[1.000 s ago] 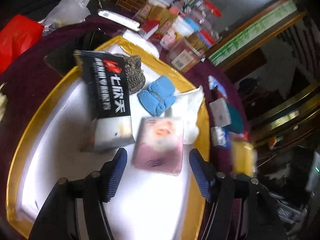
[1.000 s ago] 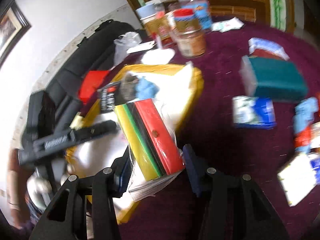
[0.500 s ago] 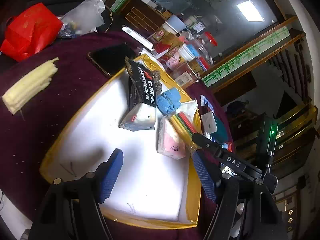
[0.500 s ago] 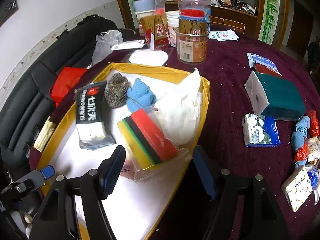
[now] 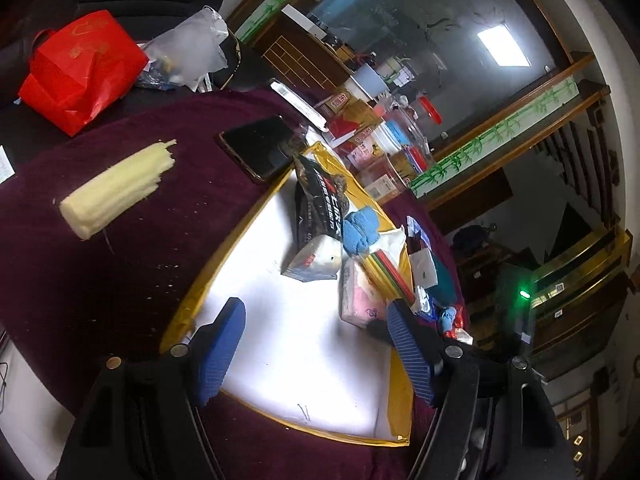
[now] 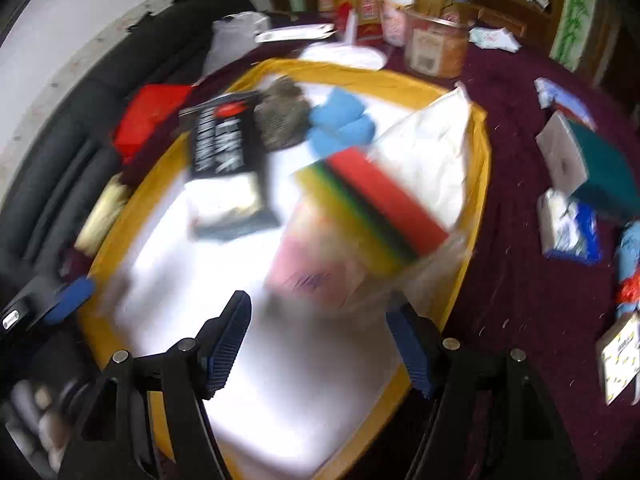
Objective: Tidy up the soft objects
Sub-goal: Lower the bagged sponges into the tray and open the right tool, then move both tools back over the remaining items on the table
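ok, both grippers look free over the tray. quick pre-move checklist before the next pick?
1. Left gripper empty: ok, jaws apart, only tray between them.
2. Right gripper empty: ok, jaws apart, nothing clamped.
3. Sponge pack settled: cannot tell, right view is blurred; it lies tilted across the pink pack.
4. Free room in tray: ok, the near half is bare; black pack, blue cloth and the rest crowd the far end.
5. Items left outside: not ok, yellow bundle to the tray's left, teal box and blue-white pack to its right lie on the cloth.
6. Phone by the tray's corner: ok, clear of both grippers.
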### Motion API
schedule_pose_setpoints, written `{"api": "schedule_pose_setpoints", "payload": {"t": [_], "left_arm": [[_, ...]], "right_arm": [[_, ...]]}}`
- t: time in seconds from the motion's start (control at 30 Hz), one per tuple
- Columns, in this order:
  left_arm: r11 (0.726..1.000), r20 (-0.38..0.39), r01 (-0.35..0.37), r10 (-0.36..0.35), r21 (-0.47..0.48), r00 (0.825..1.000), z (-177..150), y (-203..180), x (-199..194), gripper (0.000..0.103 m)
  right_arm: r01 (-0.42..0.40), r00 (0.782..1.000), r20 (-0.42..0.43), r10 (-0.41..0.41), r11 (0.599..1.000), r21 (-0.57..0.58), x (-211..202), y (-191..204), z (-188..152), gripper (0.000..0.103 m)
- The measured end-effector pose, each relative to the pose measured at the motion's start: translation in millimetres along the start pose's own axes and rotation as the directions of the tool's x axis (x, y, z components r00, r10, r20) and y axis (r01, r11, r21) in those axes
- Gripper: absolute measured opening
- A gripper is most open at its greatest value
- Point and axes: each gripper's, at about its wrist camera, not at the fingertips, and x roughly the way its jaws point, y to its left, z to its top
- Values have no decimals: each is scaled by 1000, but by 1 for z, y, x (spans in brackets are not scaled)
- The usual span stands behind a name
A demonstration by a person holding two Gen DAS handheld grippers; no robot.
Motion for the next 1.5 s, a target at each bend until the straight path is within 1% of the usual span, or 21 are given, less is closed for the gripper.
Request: {"api": "schedule_pose_setpoints", "payload": {"t": [0.03,0.1,0.2,0.33,0.43,0.57,0.6,0.67,0.77,0.8,0.87,0.93,1.07,1.1,1.17,1.2,1.23,1.3,1.33,1.43,1.5], "left_arm": [[1000,2,0,0,-3,1000,1,1,-1,77],[1000,6,-3,3,-2,1000,1,3,-3,77],[1000,4,-5,5,-4,1000,0,5,-4,77],[1000,-10,-6,6,-10,1000,-1,9,-2,77],[1000,-18,0,0,-5,1000,-2,9,-1,77],[1000,-16,4,-4,6,1000,-1,7,-2,77],[1000,-16,4,-4,7,1000,-1,7,-2,77],[1000,-18,1,-1,9,1000,-1,6,-1,77],[1000,-30,0,1,15,1000,-3,2,2,77],[1000,-33,0,1,17,999,-4,1,2,77],[1000,-37,-4,4,21,999,-5,-2,2,77],[1000,-38,-6,7,26,999,-7,-5,0,77],[998,-37,-22,24,52,999,-10,-16,0,77],[998,-41,-21,23,61,999,-12,-19,1,77],[996,-49,-15,20,89,999,-16,-29,3,77],[995,-52,-12,18,103,998,-19,-35,5,77],[992,-58,-8,15,123,998,-22,-41,7,77],[986,-75,4,9,165,997,-31,-57,11,77],[983,-86,10,6,183,996,-36,-65,14,77],[971,-134,29,3,237,991,-52,-90,28,77],[961,-174,43,6,274,985,-66,-107,39,77]], "right_arm": [[-5,1000,-5,5,1000,5,6,-1,3,69],[-68,997,-19,69,997,31,19,-2,10,70],[-150,988,34,149,988,20,15,3,21,70],[-287,958,21,286,957,46,7,-1,26,70],[-321,947,29,320,947,32,-9,-2,27,70],[-426,901,132,414,901,81,-33,-15,29,72],[-431,896,160,414,898,93,-36,-17,30,75],[-418,901,187,392,900,125,-32,-23,32,87],[-382,923,130,363,905,188,-5,-32,35,87],[-382,924,111,366,900,210,2,-36,34,87],[-421,907,129,401,874,243,3,-48,28,87],[-432,901,157,404,869,241,-9,-55,24,87],[-365,914,254,317,916,167,-60,-69,8,87],[-314,918,298,262,939,140,-79,-73,0,87],[-179,912,392,123,978,109,-114,-84,-20,88],[-111,903,427,54,988,109,-127,-90,-29,91],[-16,883,468,-47,991,129,-140,-101,-42,100],[87,852,495,-172,978,189,-152,-128,-61,103],[109,853,480,-206,969,222,-152,-143,-67,103],[65,887,406,-222,929,365,-142,-211,-96,103],[69,886,386,-256,897,437,-138,-245,-116,103]]}}
